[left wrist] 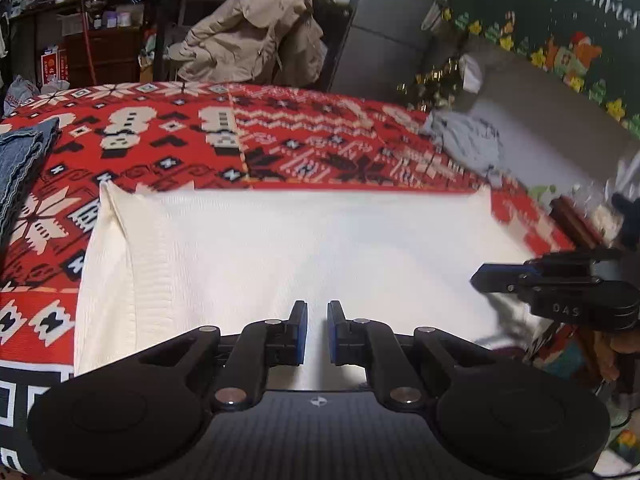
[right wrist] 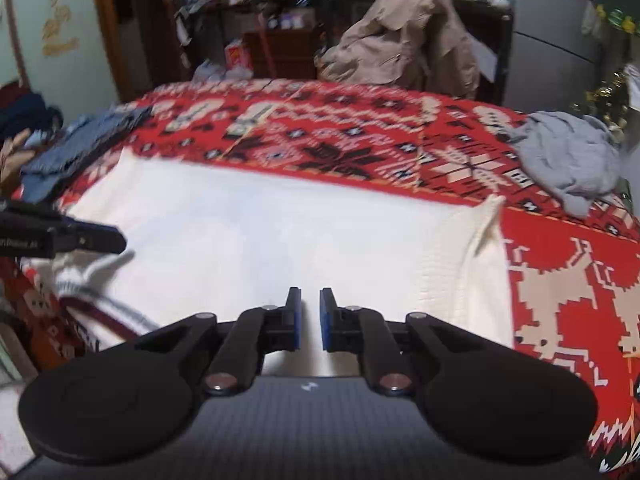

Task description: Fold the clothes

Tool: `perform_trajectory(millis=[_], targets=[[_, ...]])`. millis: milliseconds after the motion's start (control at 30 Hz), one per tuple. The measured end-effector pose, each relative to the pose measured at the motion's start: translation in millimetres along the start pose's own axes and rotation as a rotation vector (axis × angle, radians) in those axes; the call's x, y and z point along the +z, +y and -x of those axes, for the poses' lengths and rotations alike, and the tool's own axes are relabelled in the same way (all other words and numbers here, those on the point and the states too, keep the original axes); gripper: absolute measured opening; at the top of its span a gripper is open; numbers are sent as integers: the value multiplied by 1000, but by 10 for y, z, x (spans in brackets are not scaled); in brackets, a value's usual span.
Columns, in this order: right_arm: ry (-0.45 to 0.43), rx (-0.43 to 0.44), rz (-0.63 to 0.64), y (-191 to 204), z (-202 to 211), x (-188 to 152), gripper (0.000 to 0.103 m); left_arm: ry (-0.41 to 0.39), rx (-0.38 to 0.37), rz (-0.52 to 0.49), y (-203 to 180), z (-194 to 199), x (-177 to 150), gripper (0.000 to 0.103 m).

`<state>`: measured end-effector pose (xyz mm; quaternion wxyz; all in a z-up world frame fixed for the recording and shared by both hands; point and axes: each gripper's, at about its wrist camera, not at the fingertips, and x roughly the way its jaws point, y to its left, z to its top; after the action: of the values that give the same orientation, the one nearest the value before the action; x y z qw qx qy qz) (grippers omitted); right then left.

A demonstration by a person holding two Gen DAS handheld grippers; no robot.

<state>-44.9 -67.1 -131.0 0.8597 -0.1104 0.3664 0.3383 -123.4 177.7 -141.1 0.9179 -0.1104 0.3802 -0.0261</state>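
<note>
White ribbed knit garment (left wrist: 280, 248) lies flat on red patterned cloth (left wrist: 280, 140), beneath left gripper (left wrist: 317, 332) and right gripper (right wrist: 310, 318); both nearly closed, pinching nothing.

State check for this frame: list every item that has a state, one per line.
White garment: spread flat on the patterned cloth, side edges folded in.
Denim item: folded, lying at the cloth's edge.
Grey garment: crumpled, unfolded.
Beige jacket: draped over a chair behind.
Left gripper: nearly shut, white fabric between the pads.
Right gripper: nearly shut, white fabric between the pads.
</note>
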Motion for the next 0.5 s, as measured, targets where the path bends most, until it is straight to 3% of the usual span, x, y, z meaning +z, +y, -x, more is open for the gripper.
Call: perform_trajectory(millis=[133,267,400,500], targets=[[21,10,58,30,130,-152,10,9,-21,-37,40,119,-112,10],[20,15,37,-18,321,-262,11,11,-31,-43,58,235,-160,10],[-16,61,36,87,440,-272,11,6,-94,-76,-84,238,-162,10],[-4,83,73,264,371,-270,11,43,-84,-144,-248,143,-189,10]])
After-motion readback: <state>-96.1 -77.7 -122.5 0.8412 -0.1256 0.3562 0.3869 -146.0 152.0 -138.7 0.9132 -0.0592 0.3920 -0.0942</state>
